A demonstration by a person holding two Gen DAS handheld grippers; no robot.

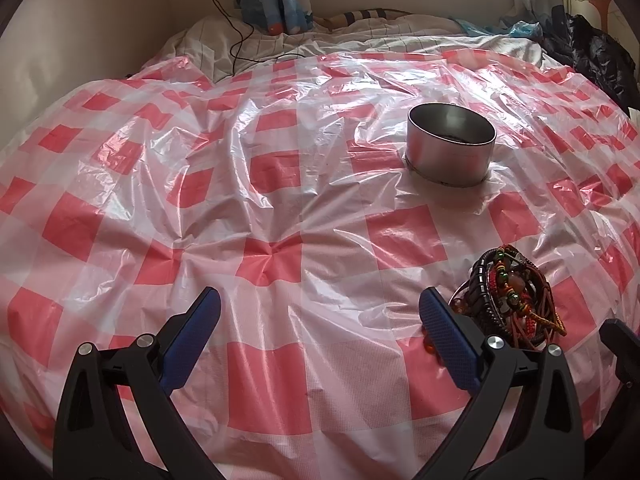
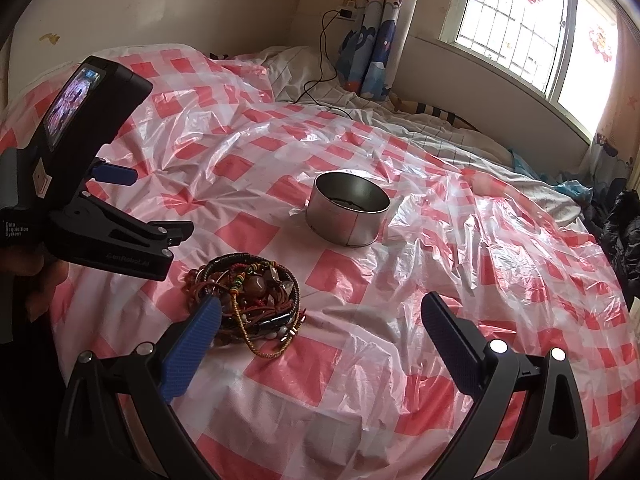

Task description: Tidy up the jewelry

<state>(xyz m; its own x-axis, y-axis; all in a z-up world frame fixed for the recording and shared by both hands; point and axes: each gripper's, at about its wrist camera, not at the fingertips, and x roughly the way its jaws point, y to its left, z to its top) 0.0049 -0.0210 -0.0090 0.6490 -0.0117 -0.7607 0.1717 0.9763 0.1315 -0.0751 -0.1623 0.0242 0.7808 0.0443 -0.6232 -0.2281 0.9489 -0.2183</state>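
Jewelry (image 2: pixel 250 300) sits heaped in one tangled pile of beaded bracelets and cords on the checked plastic sheet (image 2: pixel 360 360) at the near left of my right-wrist view, and it has not been lifted. I keep my right gripper (image 2: pixel 320 312) spread wide with nothing between its fingers; its left finger lies over the near edge of the pile, so I judge I am lining up for a pick. My left gripper (image 1: pixel 320 304) is also released and empty, hovering just left of the pile (image 1: pixel 512 296), probably so it can steady the heap or take its own piece. The metal tin (image 2: pixel 346 216) stands upright and open, farther back and a little right, well apart from the pile, which makes it the likely place to drop pieces. Something dark seems to lie inside the tin, though I cannot tell what from these views. The sheet is wrinkled and slick over soft bedding, so I expect the cords to snag one another and the pile to slide.
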